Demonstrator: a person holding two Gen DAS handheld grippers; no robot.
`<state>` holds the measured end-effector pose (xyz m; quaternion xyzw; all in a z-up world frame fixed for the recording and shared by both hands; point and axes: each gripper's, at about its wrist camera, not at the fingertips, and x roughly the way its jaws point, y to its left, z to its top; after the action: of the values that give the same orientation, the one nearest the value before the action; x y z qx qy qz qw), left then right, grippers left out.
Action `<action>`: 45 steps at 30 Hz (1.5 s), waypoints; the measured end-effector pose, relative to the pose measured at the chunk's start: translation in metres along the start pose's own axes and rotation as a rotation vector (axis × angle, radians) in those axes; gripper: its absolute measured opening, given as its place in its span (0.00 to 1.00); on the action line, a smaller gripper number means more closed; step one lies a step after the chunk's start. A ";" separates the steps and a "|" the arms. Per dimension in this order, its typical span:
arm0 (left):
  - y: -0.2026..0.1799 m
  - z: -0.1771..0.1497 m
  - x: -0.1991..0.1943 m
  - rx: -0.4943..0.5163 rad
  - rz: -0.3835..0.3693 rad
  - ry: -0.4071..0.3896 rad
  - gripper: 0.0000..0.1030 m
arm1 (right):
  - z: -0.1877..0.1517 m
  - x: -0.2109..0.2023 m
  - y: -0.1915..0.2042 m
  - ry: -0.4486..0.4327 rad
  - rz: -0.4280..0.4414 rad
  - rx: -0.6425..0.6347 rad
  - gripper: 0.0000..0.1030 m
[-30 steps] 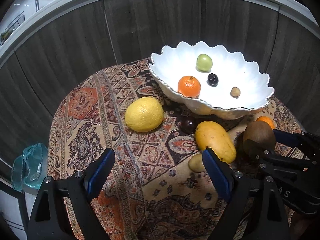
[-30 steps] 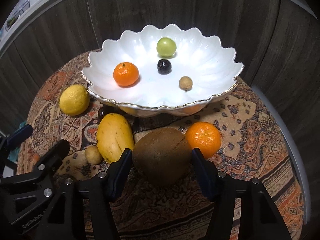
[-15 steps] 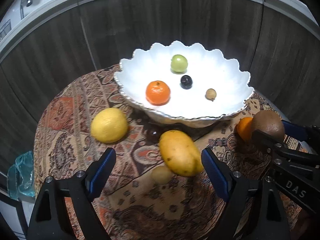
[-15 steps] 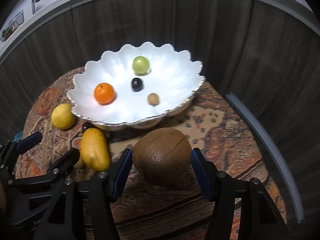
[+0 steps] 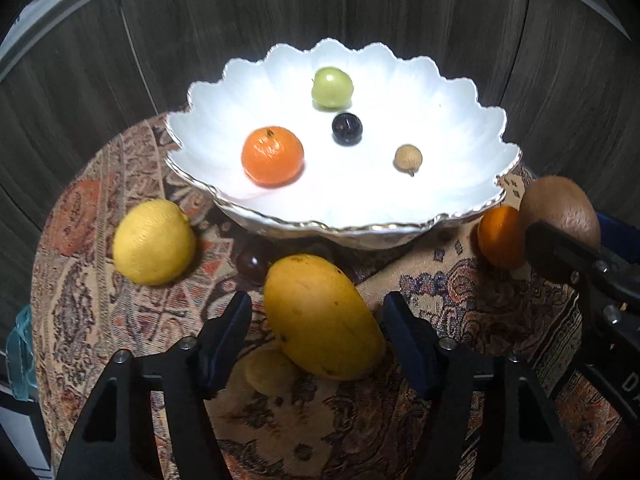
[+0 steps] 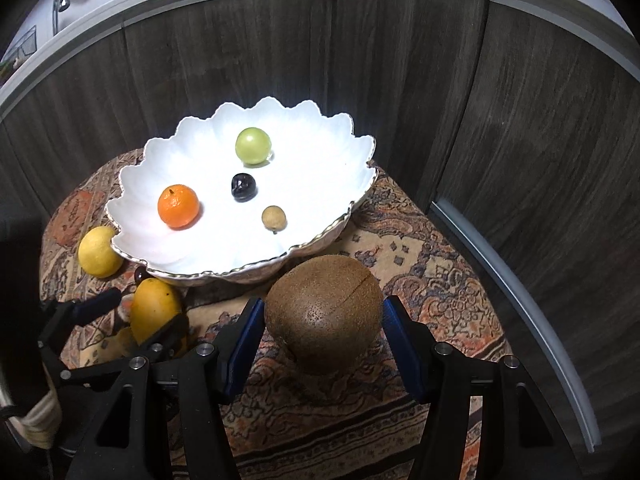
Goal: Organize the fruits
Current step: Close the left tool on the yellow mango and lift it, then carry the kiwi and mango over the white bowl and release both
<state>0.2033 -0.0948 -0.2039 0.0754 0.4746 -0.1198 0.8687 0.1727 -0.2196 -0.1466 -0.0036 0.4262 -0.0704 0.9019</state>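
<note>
Lemon (image 5: 154, 242) on the cloth (image 5: 460, 292); left gripper (image 5: 316, 316) closing around the mango (image 5: 322, 314) (pads not yet touching). Bowl (image 5: 460, 120) behind; right gripper (image 6: 322, 322) clamps the kiwi (image 6: 324, 312), lifted before the bowl.

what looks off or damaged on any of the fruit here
The brown kiwi held in the right gripper has a thin dark line across its upper right, like a split or seam. Nothing is spilled; the white bowl sits upright.

Only a partial "D" shows on the right hand-held gripper (image 5: 560, 240).
</note>
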 end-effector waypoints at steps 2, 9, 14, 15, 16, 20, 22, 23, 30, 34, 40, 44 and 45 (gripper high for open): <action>-0.002 -0.001 0.004 0.004 0.003 0.010 0.60 | 0.000 0.001 0.000 -0.002 -0.002 -0.003 0.59; -0.002 0.001 0.004 0.012 0.002 -0.003 0.54 | 0.000 -0.001 0.004 -0.005 -0.003 -0.016 0.59; -0.001 -0.001 -0.006 0.012 -0.013 -0.011 0.50 | 0.000 -0.002 0.004 0.000 0.011 -0.011 0.59; -0.001 -0.002 -0.008 0.011 -0.012 -0.012 0.50 | 0.000 -0.003 0.004 0.002 0.014 -0.009 0.59; 0.000 -0.002 -0.010 0.009 -0.012 -0.014 0.50 | 0.000 -0.003 0.004 0.004 0.017 -0.007 0.59; 0.004 -0.005 -0.019 0.003 -0.008 -0.025 0.49 | -0.001 -0.005 0.004 0.007 0.023 -0.003 0.59; 0.006 -0.007 -0.024 -0.003 -0.009 -0.031 0.49 | 0.000 -0.007 0.005 0.003 0.026 -0.004 0.59; 0.007 -0.007 -0.028 -0.005 -0.006 -0.036 0.49 | 0.000 -0.009 0.005 0.000 0.028 -0.005 0.59; 0.016 -0.005 -0.051 -0.018 0.008 -0.072 0.49 | 0.004 -0.022 0.011 -0.027 0.047 -0.013 0.59; 0.022 -0.002 -0.065 -0.027 0.016 -0.092 0.49 | 0.008 -0.030 0.014 -0.042 0.057 -0.015 0.59; 0.026 0.013 -0.086 -0.020 0.031 -0.140 0.49 | 0.018 -0.042 0.016 -0.070 0.076 -0.014 0.59; 0.026 0.028 -0.094 -0.012 0.040 -0.172 0.49 | 0.029 -0.048 0.014 -0.092 0.084 -0.014 0.59; 0.026 0.032 -0.095 -0.009 0.041 -0.180 0.49 | 0.033 -0.049 0.014 -0.099 0.085 -0.014 0.59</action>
<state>0.1870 -0.0644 -0.1057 0.0701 0.3937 -0.1061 0.9104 0.1691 -0.2014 -0.0888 0.0046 0.3813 -0.0285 0.9240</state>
